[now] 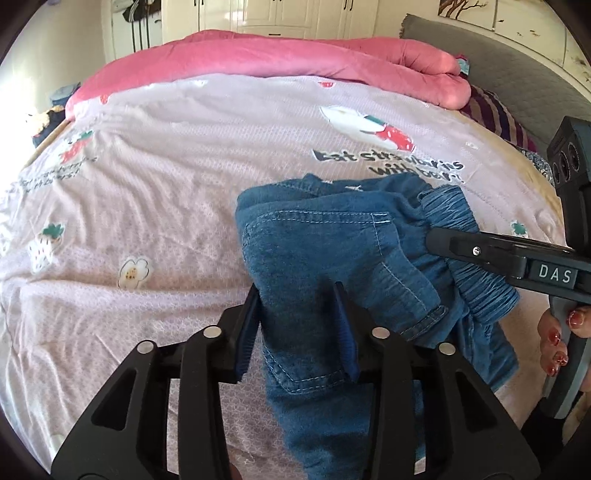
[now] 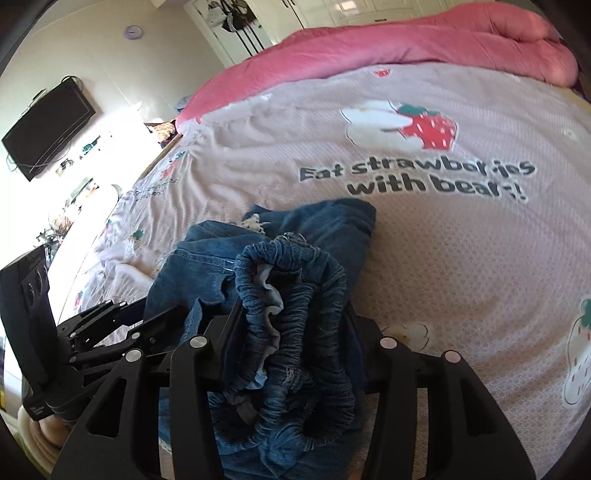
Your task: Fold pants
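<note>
The pants [image 1: 325,236] are blue denim with pale topstitching, a patch pocket and a ruched elastic waistband [image 2: 295,332]. They lie bunched in a loose heap on the bed [image 1: 147,184], near its front edge, just below the printed lettering.

The left gripper [image 1: 301,325] has black ribbed pads. Its jaws stand partly apart with a fold of denim between them; the cloth fills the gap, but whether the pads press on it cannot be told. The right gripper [image 2: 291,347] straddles the gathered waistband, which bulges up between its fingers and touches both; its jaws are closed on the waistband. In the left wrist view the right gripper comes in from the right edge, its tip on the waistband, and a hand [image 1: 557,339] with red-painted nails holds its handle.

The bed carries a pale pink sheet with a fine woven grid, printed with strawberries, bears, flowers and dark text. A thick pink quilt [image 1: 295,59] lies rolled along the far side. A grey padded headboard [image 1: 498,74] stands at the right.

The room has white wardrobe doors [image 1: 295,14] at the back, and a black screen [image 2: 48,125] hangs on a cream wall.
</note>
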Action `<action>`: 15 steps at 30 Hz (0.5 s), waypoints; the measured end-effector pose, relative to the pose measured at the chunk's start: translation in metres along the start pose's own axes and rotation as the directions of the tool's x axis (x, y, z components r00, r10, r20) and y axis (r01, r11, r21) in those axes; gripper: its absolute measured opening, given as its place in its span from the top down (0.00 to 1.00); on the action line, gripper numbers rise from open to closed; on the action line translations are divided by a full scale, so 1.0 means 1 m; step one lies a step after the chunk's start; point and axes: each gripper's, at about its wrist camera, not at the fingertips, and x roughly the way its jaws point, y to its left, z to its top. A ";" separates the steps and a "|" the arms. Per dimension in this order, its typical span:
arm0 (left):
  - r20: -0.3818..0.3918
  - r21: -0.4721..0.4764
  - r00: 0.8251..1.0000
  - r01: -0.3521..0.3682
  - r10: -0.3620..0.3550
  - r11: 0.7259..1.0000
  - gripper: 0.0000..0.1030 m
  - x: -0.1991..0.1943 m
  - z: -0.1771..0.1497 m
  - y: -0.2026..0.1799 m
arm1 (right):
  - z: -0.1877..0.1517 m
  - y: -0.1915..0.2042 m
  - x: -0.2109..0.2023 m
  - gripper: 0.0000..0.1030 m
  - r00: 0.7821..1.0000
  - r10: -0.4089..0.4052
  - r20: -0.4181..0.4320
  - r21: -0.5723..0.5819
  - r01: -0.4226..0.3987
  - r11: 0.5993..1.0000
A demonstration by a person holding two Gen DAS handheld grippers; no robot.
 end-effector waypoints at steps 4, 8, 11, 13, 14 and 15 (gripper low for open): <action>-0.015 -0.011 1.000 -0.004 0.004 1.000 0.61 0.003 -0.002 0.002 | -0.004 -0.008 0.007 0.47 0.999 -0.027 -0.020 0.024 0.027 0.999; -0.031 -0.030 0.999 -0.010 0.009 0.999 0.53 0.008 -0.004 0.005 | -0.006 -0.012 0.011 0.40 0.999 -0.033 -0.026 0.049 0.034 0.998; -0.029 -0.052 0.999 -0.017 0.015 0.998 0.46 0.007 -0.004 0.010 | -0.006 -0.012 0.006 0.31 1.000 -0.029 -0.007 0.051 0.030 0.998; -0.026 -0.072 1.000 -0.006 0.004 0.997 0.43 0.005 -0.005 0.012 | -0.006 -0.007 -0.004 0.27 0.999 -0.036 0.029 0.026 0.035 0.999; -0.024 -0.083 1.000 0.000 -0.003 0.997 0.41 0.004 -0.005 0.014 | -0.006 -0.005 -0.009 0.25 0.998 -0.037 0.046 0.011 0.037 0.999; -0.023 -0.088 1.000 0.004 -0.006 0.996 0.38 0.003 -0.005 0.014 | -0.007 -0.001 -0.017 0.23 0.997 -0.043 0.071 -0.008 0.044 0.999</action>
